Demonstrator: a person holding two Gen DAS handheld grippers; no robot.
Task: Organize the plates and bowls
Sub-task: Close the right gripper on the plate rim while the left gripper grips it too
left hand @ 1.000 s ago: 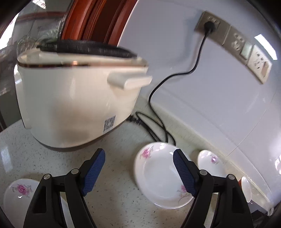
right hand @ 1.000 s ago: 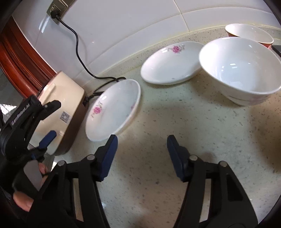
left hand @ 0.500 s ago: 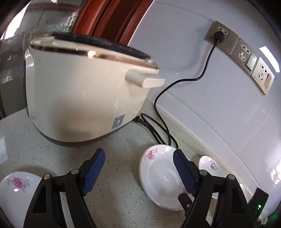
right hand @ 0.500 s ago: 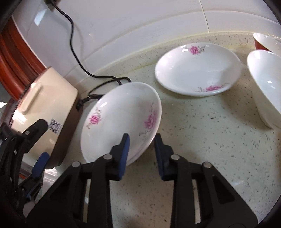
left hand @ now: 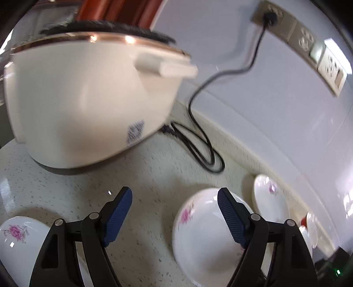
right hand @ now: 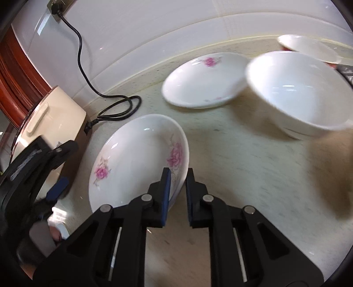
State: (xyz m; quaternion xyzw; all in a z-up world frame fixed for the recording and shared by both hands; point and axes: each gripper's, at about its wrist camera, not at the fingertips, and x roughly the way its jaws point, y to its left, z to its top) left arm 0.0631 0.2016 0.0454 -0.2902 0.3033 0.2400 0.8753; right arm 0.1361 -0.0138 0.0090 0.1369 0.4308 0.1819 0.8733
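My right gripper [right hand: 177, 176] is shut on the near rim of a white floral plate [right hand: 136, 163], which is tilted up off the counter. The same plate shows in the left wrist view [left hand: 203, 229]. A second floral plate [right hand: 205, 79] lies behind it, also seen in the left wrist view [left hand: 269, 198]. A large white bowl [right hand: 302, 90] stands at the right, a smaller red-sided bowl [right hand: 308, 48] behind it. My left gripper [left hand: 174, 212] is open and empty above the counter; it shows in the right wrist view [right hand: 55, 189]. A third floral plate [left hand: 19, 245] lies at its lower left.
A cream rice cooker [left hand: 88, 103] stands at the left, its black cord [left hand: 198, 150] looped on the speckled counter [right hand: 253, 176] and plugged into a wall socket [left hand: 271, 15]. A white tiled wall runs behind.
My right gripper moved in and closed on the floral plate's rim, then raised that edge. My left gripper stayed open and shifted slightly.
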